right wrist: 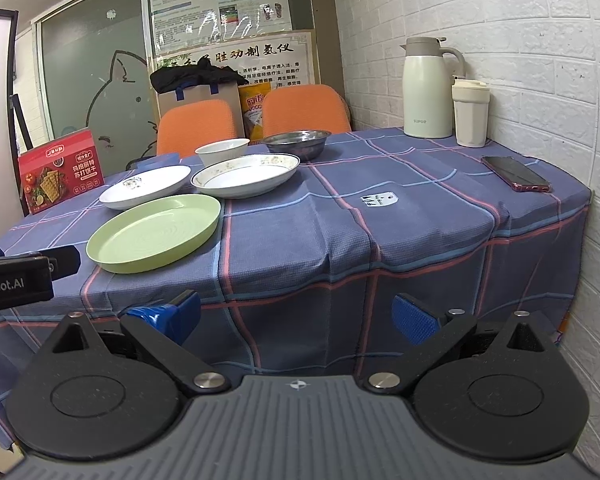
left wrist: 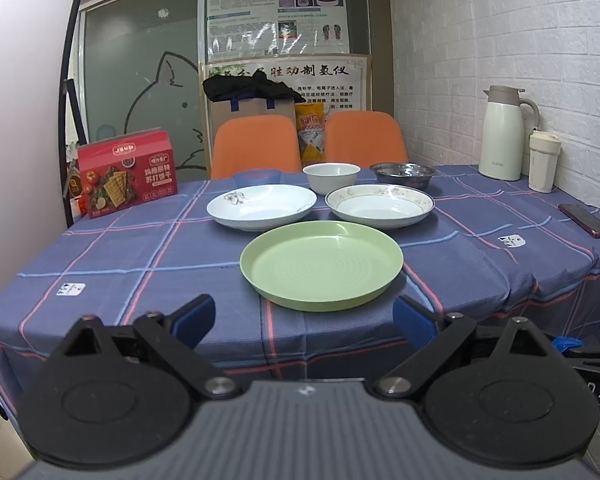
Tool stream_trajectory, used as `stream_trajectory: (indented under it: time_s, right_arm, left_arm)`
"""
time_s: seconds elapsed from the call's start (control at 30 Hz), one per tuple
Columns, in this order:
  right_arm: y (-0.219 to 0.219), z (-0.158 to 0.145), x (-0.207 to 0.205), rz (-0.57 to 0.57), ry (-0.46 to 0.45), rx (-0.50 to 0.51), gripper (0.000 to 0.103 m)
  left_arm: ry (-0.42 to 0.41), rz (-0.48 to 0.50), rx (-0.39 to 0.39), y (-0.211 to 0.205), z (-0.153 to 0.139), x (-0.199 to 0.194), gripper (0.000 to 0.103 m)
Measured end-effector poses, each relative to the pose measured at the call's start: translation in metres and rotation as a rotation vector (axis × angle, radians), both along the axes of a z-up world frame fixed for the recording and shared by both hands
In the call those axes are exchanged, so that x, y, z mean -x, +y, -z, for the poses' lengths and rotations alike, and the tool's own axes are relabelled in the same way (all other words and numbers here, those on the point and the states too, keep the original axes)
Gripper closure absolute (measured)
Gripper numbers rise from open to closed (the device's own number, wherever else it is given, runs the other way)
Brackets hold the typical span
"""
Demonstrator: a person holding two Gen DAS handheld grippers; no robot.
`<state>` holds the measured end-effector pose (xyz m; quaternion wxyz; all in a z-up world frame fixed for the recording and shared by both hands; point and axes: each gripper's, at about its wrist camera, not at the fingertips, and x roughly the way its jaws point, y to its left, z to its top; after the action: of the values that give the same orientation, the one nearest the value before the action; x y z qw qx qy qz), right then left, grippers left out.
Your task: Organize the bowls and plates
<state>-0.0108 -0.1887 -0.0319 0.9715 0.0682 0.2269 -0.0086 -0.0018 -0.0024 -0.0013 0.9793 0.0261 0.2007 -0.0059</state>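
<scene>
Your left tool (left wrist: 304, 316) and right tool (right wrist: 296, 312) both hang before the near edge of the surface (left wrist: 140, 264), jaws spread wide, holding nothing. The green plate (left wrist: 321, 264) lies nearest; behind it sit two white plates, one plain (left wrist: 261, 206) and one floral-rimmed (left wrist: 379, 205), each apart. Farther back stand a white bowl (left wrist: 331, 176), steel bowl (left wrist: 402, 174) and blue bowl (left wrist: 257, 178). Nothing is stacked; judged so, all sorting remains.

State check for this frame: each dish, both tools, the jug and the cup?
Green plate: empty, unstacked.
Two white plates: empty, side by side.
White bowl: upright.
Steel bowl: upright.
Left tool: open, empty.
Right tool: open, empty.
Jug: lid shut.
Cup: lidded.
</scene>
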Motion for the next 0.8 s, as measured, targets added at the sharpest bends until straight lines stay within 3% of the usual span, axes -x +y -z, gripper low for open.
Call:
stream_trajectory:
  time_s: [0.8]
  right_arm:
    - [0.0029,0.0011,-0.0005,-0.010,0.005,0.003,0.013]
  left_arm:
    - [0.001,0.011,-0.007,0.0006,-0.0014,-0.0022,0.009]
